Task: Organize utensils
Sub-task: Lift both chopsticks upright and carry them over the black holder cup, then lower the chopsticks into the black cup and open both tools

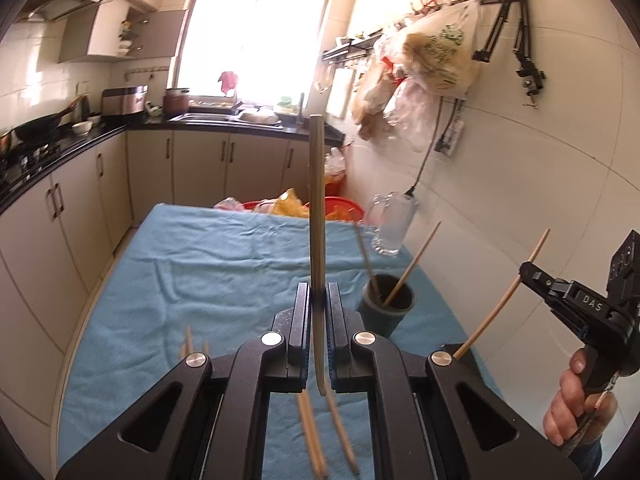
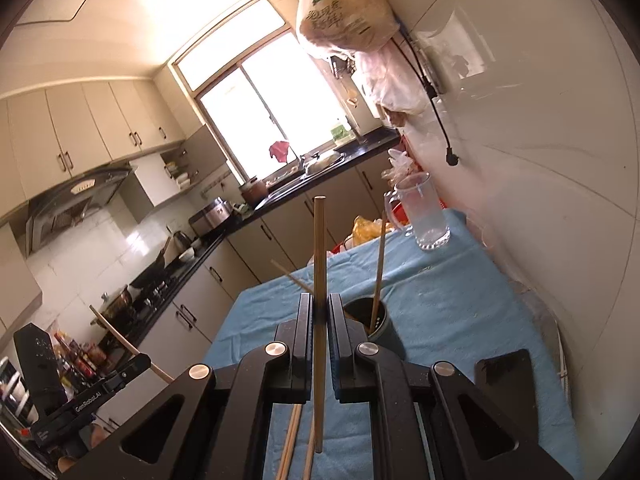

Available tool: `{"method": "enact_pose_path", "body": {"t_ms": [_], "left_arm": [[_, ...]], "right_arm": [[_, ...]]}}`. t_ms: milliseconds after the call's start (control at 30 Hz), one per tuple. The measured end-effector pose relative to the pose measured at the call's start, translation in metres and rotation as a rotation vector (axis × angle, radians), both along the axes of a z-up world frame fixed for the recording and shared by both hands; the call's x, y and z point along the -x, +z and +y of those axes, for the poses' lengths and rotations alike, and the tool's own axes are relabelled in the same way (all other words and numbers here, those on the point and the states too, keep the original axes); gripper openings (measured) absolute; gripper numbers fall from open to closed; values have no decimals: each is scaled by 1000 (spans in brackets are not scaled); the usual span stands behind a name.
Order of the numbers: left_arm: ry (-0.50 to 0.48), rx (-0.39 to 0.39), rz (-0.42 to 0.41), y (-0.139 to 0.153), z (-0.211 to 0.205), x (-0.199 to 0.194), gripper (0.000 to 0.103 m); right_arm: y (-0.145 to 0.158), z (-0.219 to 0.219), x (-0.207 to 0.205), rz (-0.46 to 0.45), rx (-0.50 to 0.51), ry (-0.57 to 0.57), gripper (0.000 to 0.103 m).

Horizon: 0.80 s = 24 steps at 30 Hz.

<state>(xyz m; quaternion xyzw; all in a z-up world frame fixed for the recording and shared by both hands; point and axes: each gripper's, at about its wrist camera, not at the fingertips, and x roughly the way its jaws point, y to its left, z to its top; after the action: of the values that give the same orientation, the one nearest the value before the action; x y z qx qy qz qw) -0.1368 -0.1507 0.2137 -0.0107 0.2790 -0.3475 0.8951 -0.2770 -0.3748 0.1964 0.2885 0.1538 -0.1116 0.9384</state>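
- Left tongs clenched on one chopstick — upright above the blue-clothed surface.
- Right tongs grasping another chopstick, near the dark cup.

Two chopsticks leaning in dark cup, others loose on cloth

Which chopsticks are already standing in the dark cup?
The two chopsticks leaning in the dark cup; others are clamped in tongs or lie on the blue cloth.

Chopstick upright in right claw
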Motion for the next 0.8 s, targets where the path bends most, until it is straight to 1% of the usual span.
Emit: {"method": "enact_pose_path", "body": {"t_ms": [233,467,633,800], "left_arm": [[-54,0,-35,25,-45,-8,6],[-83,21,-35,42,-83,-27,6],[-98,39,-12,41,-110,-45,6],[-112,42,21,27,-137,-62,6]], "right_arm": [[21,-23,-3,-32,16,-34,7],[39,-45,-21,-54,19,-66,7],[42,-59,-41,-49,21,-84,7],[37,-74,-62,-36,15,-99,7]]}}
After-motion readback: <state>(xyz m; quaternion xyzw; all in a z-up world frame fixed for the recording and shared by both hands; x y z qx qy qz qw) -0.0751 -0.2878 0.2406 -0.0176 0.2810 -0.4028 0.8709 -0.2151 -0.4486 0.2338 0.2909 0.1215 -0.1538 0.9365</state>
